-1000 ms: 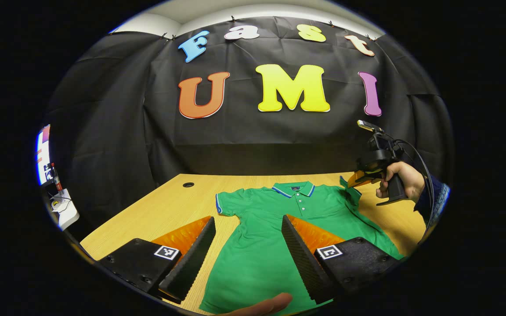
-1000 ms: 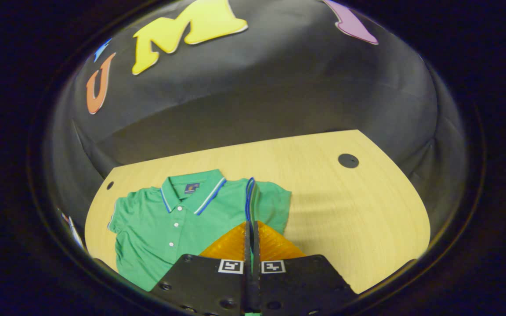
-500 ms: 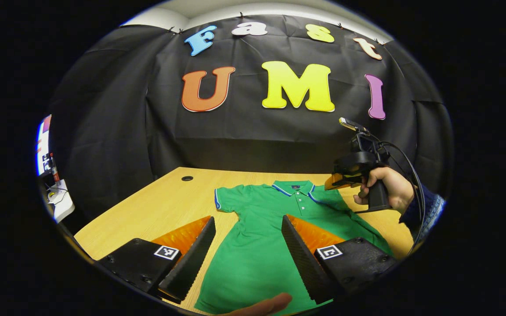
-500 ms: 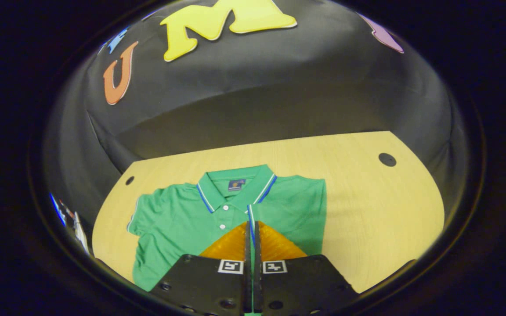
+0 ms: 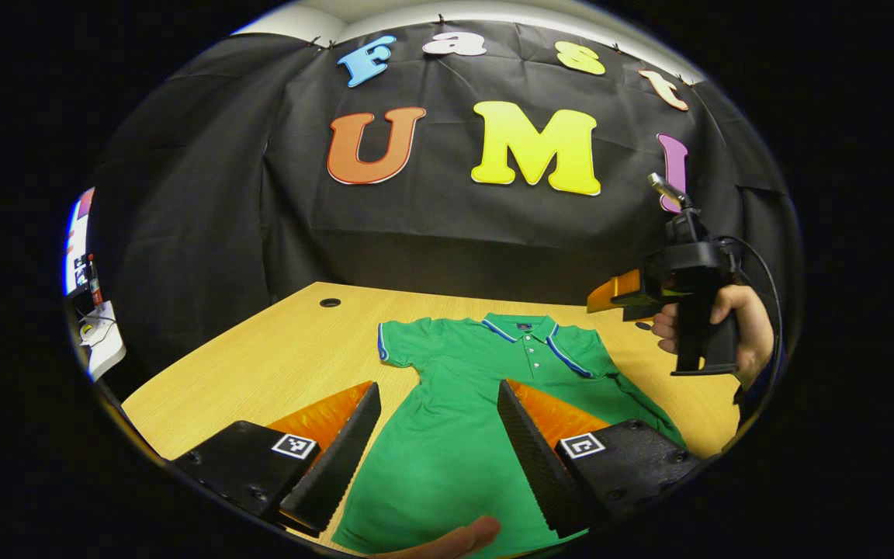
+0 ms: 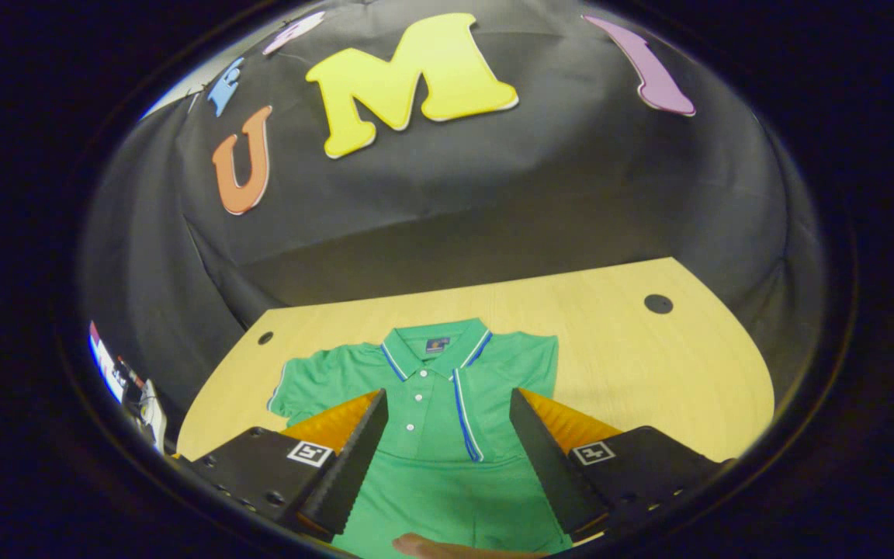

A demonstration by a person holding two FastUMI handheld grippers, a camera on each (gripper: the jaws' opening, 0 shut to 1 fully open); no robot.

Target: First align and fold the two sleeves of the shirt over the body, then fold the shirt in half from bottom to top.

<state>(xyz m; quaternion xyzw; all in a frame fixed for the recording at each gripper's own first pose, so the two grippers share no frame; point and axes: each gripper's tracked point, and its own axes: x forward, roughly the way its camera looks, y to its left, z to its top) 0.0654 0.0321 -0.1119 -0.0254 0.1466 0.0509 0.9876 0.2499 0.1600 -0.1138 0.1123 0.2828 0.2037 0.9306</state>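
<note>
On table (image 6: pixel 649 365), shirt (image 6: pixel 447 458) right sleeve (image 6: pixel 505 388) folded over, left sleeve (image 5: pixel 404 345) and bottom fold pending, left gripper (image 5: pixel 438 435) and right gripper (image 6: pixel 447 442) wide open, empty.

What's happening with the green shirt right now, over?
Both grippers open, above the table: left gripper, right gripper. Green shirt flat; one sleeve folded over body, other sleeve spread out. Nothing in the way.

The polo shirt (image 6: pixel 447 435) ahead of the claw was green with blue-and-white collar trim; the table (image 6: pixel 649 365) was pale wood-grain.
</note>
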